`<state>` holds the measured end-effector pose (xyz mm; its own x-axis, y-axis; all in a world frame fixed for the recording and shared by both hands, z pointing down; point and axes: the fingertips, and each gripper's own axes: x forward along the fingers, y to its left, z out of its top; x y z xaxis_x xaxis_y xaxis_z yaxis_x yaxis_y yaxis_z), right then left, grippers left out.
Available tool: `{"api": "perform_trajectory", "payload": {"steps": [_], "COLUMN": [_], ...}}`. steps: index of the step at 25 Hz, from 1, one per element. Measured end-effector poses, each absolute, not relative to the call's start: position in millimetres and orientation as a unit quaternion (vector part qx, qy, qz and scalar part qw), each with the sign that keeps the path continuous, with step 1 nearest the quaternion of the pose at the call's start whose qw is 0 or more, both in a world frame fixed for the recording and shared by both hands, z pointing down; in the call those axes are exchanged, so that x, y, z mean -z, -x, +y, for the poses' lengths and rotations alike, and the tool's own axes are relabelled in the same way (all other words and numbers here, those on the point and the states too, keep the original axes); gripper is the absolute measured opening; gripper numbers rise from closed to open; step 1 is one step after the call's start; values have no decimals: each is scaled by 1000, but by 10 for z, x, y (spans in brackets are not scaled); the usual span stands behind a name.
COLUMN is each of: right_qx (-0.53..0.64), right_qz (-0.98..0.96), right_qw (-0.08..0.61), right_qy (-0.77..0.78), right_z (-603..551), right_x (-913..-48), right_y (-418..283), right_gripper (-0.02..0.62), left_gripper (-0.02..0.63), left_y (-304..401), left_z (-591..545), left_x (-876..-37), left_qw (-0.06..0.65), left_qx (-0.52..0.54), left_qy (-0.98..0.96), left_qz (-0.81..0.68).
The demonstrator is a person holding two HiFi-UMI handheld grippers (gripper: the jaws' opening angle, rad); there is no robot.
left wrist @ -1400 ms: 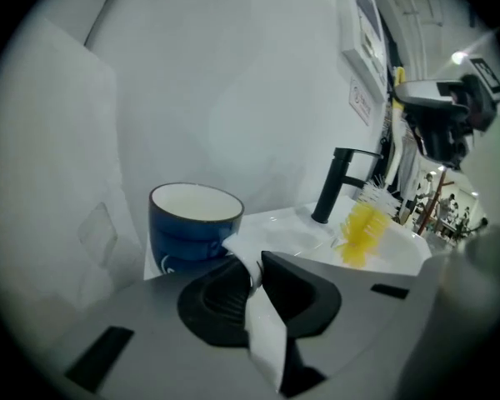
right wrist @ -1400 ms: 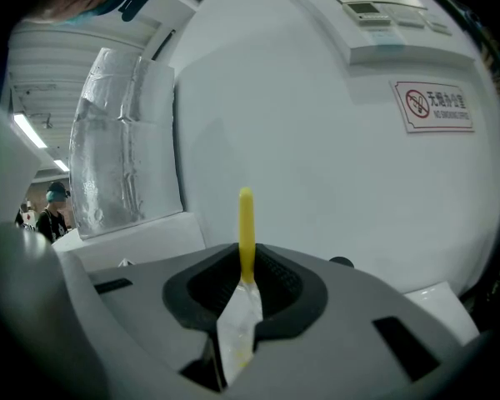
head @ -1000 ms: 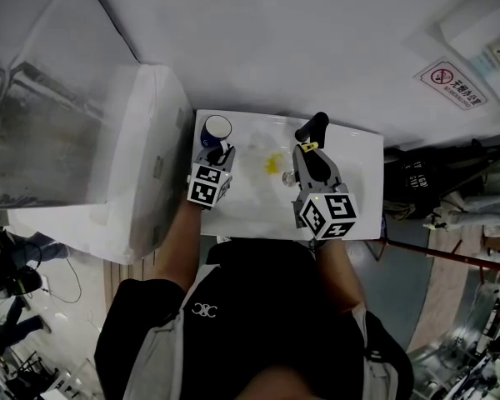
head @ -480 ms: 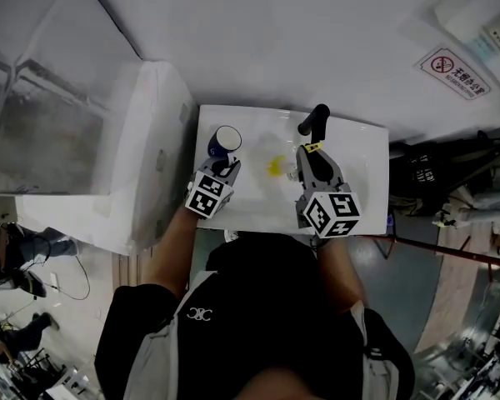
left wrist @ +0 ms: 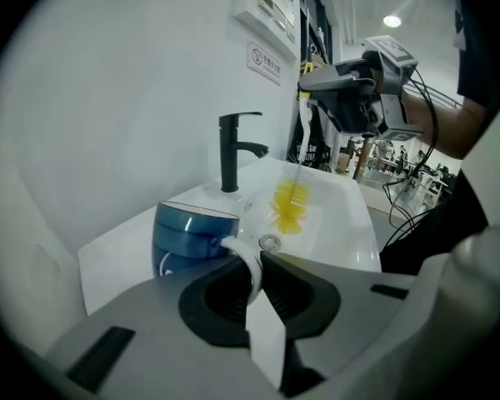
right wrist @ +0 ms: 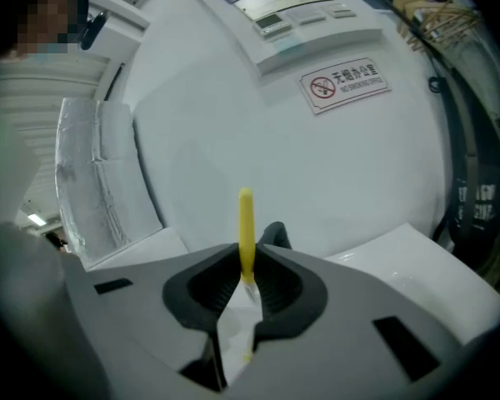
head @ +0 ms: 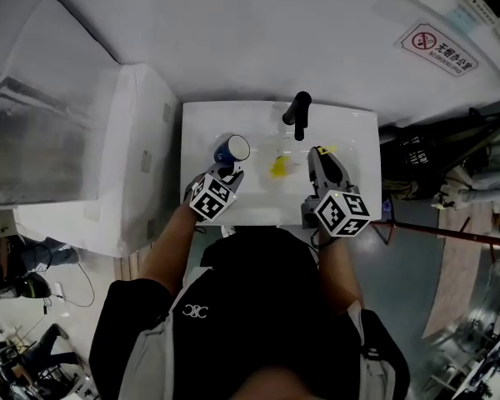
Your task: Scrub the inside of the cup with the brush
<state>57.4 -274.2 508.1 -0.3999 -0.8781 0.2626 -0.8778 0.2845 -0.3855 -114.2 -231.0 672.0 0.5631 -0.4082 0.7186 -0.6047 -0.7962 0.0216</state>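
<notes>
Nearest us, the left gripper [head: 225,172] had its fingers [left wrist: 217,294] closed on the white handle [left wrist: 248,261] of the blue cup [head: 232,149], with only a narrow gap left between them. The cup sat over the left part of the white sink [head: 354,136], its pale inside showing from above. To the right, the right gripper [head: 320,152] had its fingers [right wrist: 196,290] pinched tight on the thin yellow stem of the brush [right wrist: 247,223], 1 end standing up between them. The brush's yellow bristles [head: 277,166] hung over the middle of the basin, just right of the cup and apart from it. Behind them stood the black tap [head: 298,111], and further back a no-smoking sign [head: 439,48] hung on the white wall.
</notes>
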Motion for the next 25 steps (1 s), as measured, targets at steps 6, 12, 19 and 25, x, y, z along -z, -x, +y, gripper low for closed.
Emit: {"api": "perform_trajectory", "payload": {"steps": [6,12,19,25], "right_qx": [298,346,393,416], "right_qz": [755,715,693,700], "right_qw": [65,164,244,233], "right_qy": [580,585,553,531], "right_z": [-2661,-2620,-2622,-2625], "right_x": [-5135,-5011,-4975,-5146], "right_y": [-1215,-1803,-1938,-1729], "right_gripper": [55,55,55,55], "left_gripper": [46,46,46,46], "left_y": [813,525,245,81], "left_z": [-2154,-1977,-1882,-1824], "left_x": [-6851,-6975,-6941,-6870], "left_qw": [125,109,92,72], "left_qx": [-391,-418,-424,-419], "left_qy": [-880,-881,-887,-895], "left_qz": [-241,-194,-159,-135]}}
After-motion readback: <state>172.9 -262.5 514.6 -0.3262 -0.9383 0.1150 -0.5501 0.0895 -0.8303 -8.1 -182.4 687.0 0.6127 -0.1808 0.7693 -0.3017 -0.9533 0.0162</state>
